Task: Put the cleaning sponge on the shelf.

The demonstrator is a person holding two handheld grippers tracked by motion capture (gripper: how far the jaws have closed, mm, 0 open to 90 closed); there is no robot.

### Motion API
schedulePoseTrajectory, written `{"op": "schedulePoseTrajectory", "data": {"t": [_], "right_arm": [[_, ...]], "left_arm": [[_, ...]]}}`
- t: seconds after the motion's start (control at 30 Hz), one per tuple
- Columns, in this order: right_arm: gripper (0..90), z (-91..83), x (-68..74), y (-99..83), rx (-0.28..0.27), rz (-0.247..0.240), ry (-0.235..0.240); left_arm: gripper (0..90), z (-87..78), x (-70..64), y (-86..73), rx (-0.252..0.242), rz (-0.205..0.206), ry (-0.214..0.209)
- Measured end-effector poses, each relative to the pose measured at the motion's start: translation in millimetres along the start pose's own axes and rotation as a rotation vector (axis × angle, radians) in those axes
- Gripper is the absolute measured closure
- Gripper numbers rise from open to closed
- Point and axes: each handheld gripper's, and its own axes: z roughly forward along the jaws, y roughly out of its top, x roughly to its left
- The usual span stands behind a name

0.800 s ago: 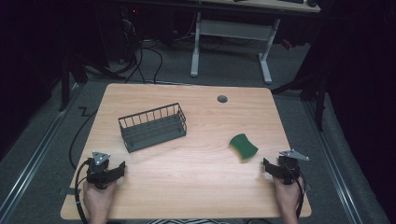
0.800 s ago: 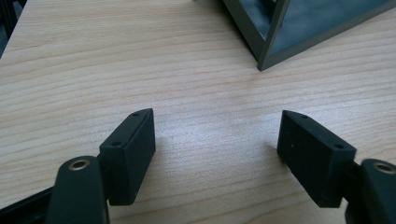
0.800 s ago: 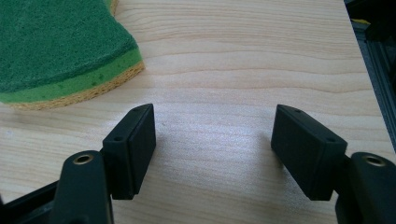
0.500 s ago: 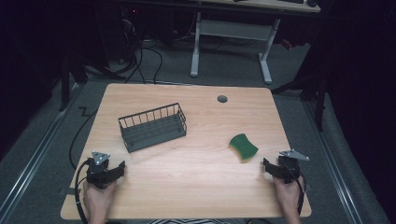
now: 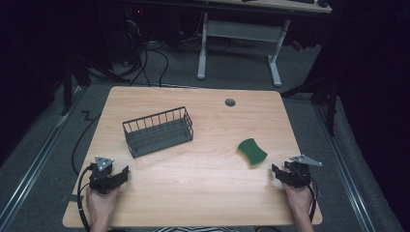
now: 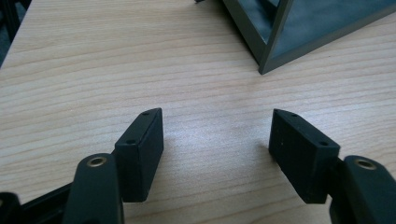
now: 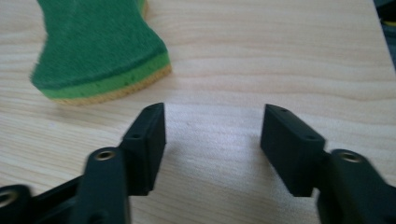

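No handling step has been completed: the green scouring sponge with a yellow foam underside (image 5: 252, 152) lies flat on the light wooden table (image 5: 203, 193), and the dark wire-sided rectangular basket (image 5: 158, 131) stands with nothing visible in it, so approach, grasp, lift and any placement all remain to be done, judging from the layout. The right gripper (image 5: 279, 173) rests near the front right edge of the table with its jaws apart and nothing between them. The sponge sits just ahead of it and to its left, near but not touching; in the right gripper view the sponge (image 7: 100, 51) lies beyond the left jaw tip, outside the gap between the jaws. The left gripper (image 5: 122, 173) rests near the front left corner, jaws likewise spread and empty. In the left gripper view a lower corner of the basket (image 6: 280, 39) stands ahead and to the right of the jaws, apart from them. The sponge is well apart from the left gripper and lies to the right of the basket, separated from it by bare tabletop.
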Motion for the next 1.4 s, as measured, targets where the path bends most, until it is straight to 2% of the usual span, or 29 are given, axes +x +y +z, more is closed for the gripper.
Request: {"op": "schedulePoseTrajectory", "data": {"t": [0.1, 0.13, 0.2, 0.23, 0.27, 0.3, 0.33, 0.4, 0.5, 0.6, 0.7, 0.8, 0.83, 0.9, 0.93, 0.97, 1.07, 1.2, 1.4], "right_arm": [[51.6, -5.2, 3.0, 6.1, -0.041, -0.005, 0.046], [51.6, -5.2, 3.0, 6.1, -0.041, -0.005, 0.046], [55.1, -8.1, 9.1, 14.1, -0.064, -0.024, 0.083], [55.1, -8.1, 9.1, 14.1, -0.064, -0.024, 0.083], [56.6, -9.9, 14.1, 20.8, -0.071, -0.035, 0.113], [56.6, -9.9, 14.1, 20.8, -0.071, -0.035, 0.113], [58.0, -10.6, 19.7, 28.1, -0.084, -0.059, 0.141], [59.1, -10.1, 26.0, 36.1, -0.086, -0.076, 0.169], [60.3, -8.7, 33.2, 43.9, -0.088, -0.093, 0.193], [61.9, -3.2, 47.6, 58.5, -0.087, -0.128, 0.233], [62.3, 0.0, 55.5, 65.4, -0.084, -0.148, 0.251], [62.9, 4.2, 68.3, 75.9, -0.087, -0.174, 0.283], [63.2, 7.8, 77.8, 83.3, -0.086, -0.191, 0.303], [63.3, 10.0, 82.6, 87.0, -0.083, -0.200, 0.315], [63.3, 15.1, 92.7, 94.6, -0.073, -0.220, 0.335], [63.3, 15.1, 92.7, 94.6, -0.073, -0.220, 0.335], [63.5, 22.7, 105.9, 106.5, -0.061, -0.255, 0.366], [64.0, 32.1, 119.9, 122.6, -0.044, -0.264, 0.419], [63.9, 36.9, 133.7, 137.0, -0.038, -0.286, 0.438]], "left_arm": [[37.1, -3.1, -0.4, 2.1, -0.003, 0.000, -0.012], [37.1, -4.4, -1.0, 3.2, -0.009, 0.001, -0.015], [38.9, -7.4, -2.6, 6.1, -0.014, 0.010, -0.021], [38.9, -8.3, -3.9, 7.9, -0.017, 0.012, -0.024], [41.0, -9.1, -5.2, 9.8, -0.019, 0.016, -0.027], [41.0, -9.8, -6.4, 11.9, -0.017, 0.022, -0.033], [43.8, -9.9, -8.0, 14.1, -0.014, 0.024, -0.034], [44.7, -9.9, -10.3, 19.0, -0.009, 0.029, -0.042], [47.3, -11.2, -14.9, 25.8, -0.016, 0.053, -0.041], [47.9, -12.4, -22.1, 35.1, -0.025, 0.071, -0.034], [48.1, -11.1, -24.6, 39.1, -0.015, 0.066, -0.033], [48.5, -8.4, -26.9, 44.4, -0.007, 0.053, -0.033], [48.7, -7.2, -28.2, 47.5, -0.001, 0.048, -0.029], [48.6, -6.2, -28.8, 48.7, -0.004, 0.043, -0.024], [47.0, -5.8, -28.9, 50.0, 0.000, 0.037, -0.022], [47.0, -5.5, -28.9, 51.1, 0.001, 0.033, -0.018], [45.1, -5.8, -28.9, 54.1, 0.010, 0.024, -0.008], [44.3, -5.3, -29.8, 57.4, 0.006, 0.012, -0.007], [44.6, -2.0, -29.8, 58.1, 0.008, -0.002, -0.015]]}}
